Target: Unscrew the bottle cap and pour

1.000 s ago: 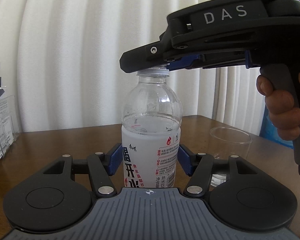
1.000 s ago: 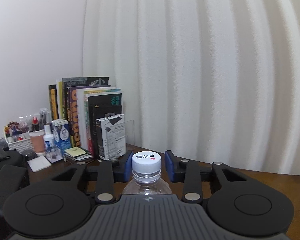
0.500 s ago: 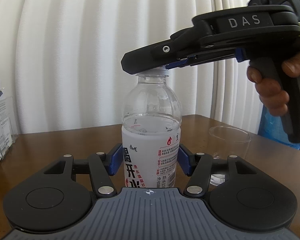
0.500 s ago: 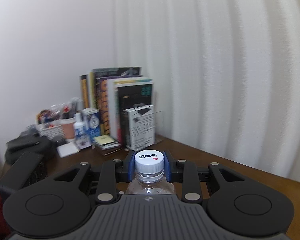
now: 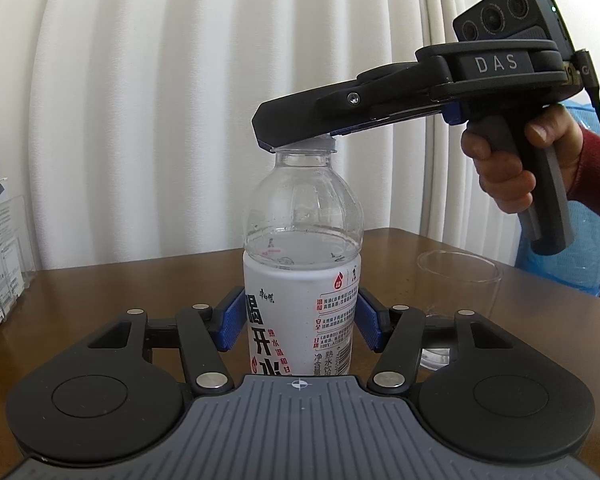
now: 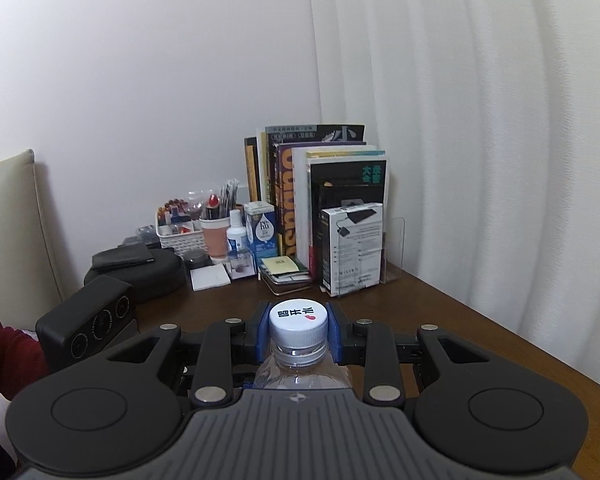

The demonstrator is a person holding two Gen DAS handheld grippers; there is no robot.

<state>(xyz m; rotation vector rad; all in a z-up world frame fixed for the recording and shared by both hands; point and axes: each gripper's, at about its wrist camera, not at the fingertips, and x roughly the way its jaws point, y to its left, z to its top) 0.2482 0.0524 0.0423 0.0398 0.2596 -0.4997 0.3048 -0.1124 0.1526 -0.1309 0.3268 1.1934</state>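
A brown wooden table (image 5: 112, 292) carries everything, with a white pleated curtain (image 5: 160, 100) hanging behind it. Upright on the table stands the clear water bottle (image 5: 302, 280), its lower half wrapped in a white label with Chinese print and its water level sitting just above that label. The left gripper (image 5: 300, 322) is closed around the labelled body, one blue pad (image 5: 230, 322) pressed to each side of the bottle. The right gripper (image 6: 298, 330), seen from the side in the left wrist view as a black tool marked DAS held by a hand (image 5: 512, 168) in a red sleeve, slopes down onto the top of the bottle; its fingers are drawn in tight against the white cap (image 6: 298, 320), gripping it from both sides. A clear plastic cup (image 5: 456, 280) stands on the table just beside the bottle, to its right. At the far corner a row of books (image 6: 320, 196) stands upright with a white box (image 6: 352, 248) leaning in front of them
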